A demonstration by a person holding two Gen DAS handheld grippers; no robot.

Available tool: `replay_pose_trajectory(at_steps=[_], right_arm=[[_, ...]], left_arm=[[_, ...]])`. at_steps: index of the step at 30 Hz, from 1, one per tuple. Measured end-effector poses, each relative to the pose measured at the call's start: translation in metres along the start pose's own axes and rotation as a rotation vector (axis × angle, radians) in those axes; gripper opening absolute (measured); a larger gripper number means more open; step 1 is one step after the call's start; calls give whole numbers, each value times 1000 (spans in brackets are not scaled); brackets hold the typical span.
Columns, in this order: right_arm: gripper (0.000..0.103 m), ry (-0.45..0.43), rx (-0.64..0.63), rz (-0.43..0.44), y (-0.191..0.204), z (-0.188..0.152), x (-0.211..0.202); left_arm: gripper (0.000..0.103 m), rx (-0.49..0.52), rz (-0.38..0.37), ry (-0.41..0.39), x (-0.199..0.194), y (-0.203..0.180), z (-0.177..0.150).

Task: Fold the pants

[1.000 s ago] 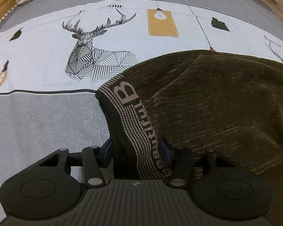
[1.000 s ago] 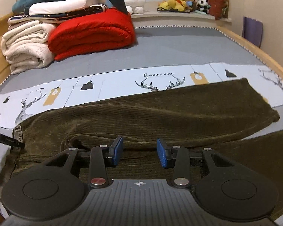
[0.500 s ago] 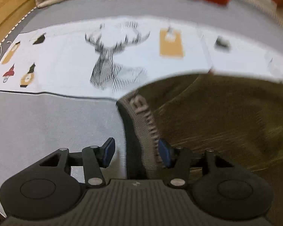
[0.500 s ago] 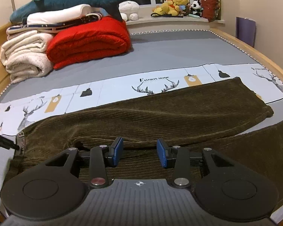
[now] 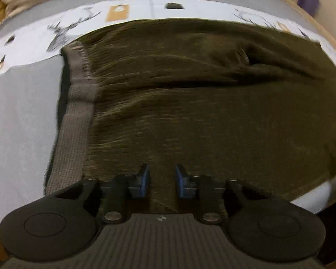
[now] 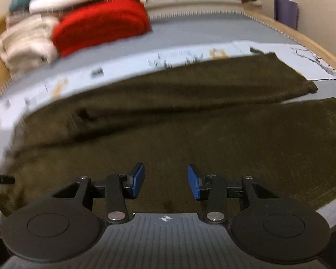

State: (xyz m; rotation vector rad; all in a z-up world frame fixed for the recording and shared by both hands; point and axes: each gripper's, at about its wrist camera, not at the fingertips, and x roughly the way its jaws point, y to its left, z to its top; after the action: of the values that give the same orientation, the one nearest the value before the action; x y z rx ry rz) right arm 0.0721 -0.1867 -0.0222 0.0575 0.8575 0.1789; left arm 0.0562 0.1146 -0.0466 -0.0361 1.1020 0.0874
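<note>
Dark olive corduroy pants (image 5: pixel 201 103) lie flat on the bed, with the grey ribbed waistband (image 5: pixel 76 116) at the left. In the right wrist view the pants (image 6: pixel 168 123) spread with both legs (image 6: pixel 280 85) running to the right. My left gripper (image 5: pixel 161 180) is open and empty, over the near edge of the pants beside the waistband. My right gripper (image 6: pixel 165 180) is open and empty, above the near leg. Both views are blurred by motion.
The bed has a grey sheet (image 5: pixel 18 112) with a white printed band (image 6: pixel 190 53). A red folded blanket (image 6: pixel 100 27) and cream towels (image 6: pixel 26 42) are stacked at the back left. A wooden bed rim (image 6: pixel 302 38) runs along the right.
My left gripper has let go of the waistband, opened, and swung right over the pants. My right gripper has stayed open and shifted over the near leg.
</note>
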Motion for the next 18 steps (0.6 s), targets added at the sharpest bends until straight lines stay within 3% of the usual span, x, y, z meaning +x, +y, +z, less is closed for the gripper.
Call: replay_pose_trajectory(at_steps=[2,6,8,12,18], right_arm=[[44,17,-14,12,5,-1,7],[44,71,-40,6,12,-7,23],[44,94,-39,-14,14,-7,32],[44,193,-12,-82,7,-14,56],[45,198,-11,-82,7,-17,58]], left_arm=[[27,17,0,-9,2,-4,4],[27,-71,-17,61,20,10,5],[27,-60,-13,64,20,10,7],[27,-55,-6,52,20,11,5],[27,-137,4,12,12,30,4]])
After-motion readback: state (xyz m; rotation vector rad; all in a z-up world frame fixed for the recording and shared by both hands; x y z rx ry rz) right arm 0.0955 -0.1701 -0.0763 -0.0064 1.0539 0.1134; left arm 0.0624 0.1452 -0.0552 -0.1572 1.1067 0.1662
